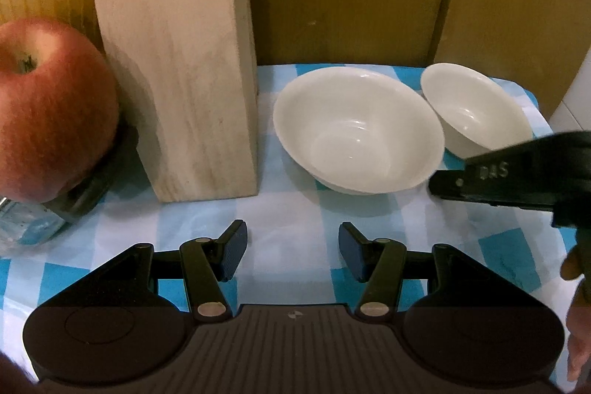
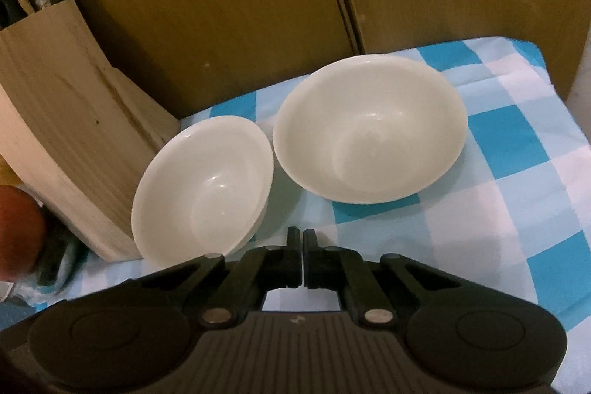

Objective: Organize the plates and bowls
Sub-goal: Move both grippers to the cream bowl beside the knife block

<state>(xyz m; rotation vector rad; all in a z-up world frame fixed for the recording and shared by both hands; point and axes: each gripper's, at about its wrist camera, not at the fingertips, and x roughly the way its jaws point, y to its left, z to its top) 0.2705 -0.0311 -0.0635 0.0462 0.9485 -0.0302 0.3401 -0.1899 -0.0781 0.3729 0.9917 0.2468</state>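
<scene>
Hovering right gripper (image 2: 303, 259), shut, empty.

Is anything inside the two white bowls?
Both the left bowl and the right bowl show bare white interiors. What lies beneath them is covered.

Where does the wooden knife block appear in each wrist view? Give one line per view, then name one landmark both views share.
Left wrist view: the wooden knife block stands tall left of centre, between the red apple and the nearer white bowl.
Right wrist view: the wooden knife block fills the left edge, beside the left-hand white bowl.
Shared landmark: the blue-and-white checked cloth under the bowls.
</scene>
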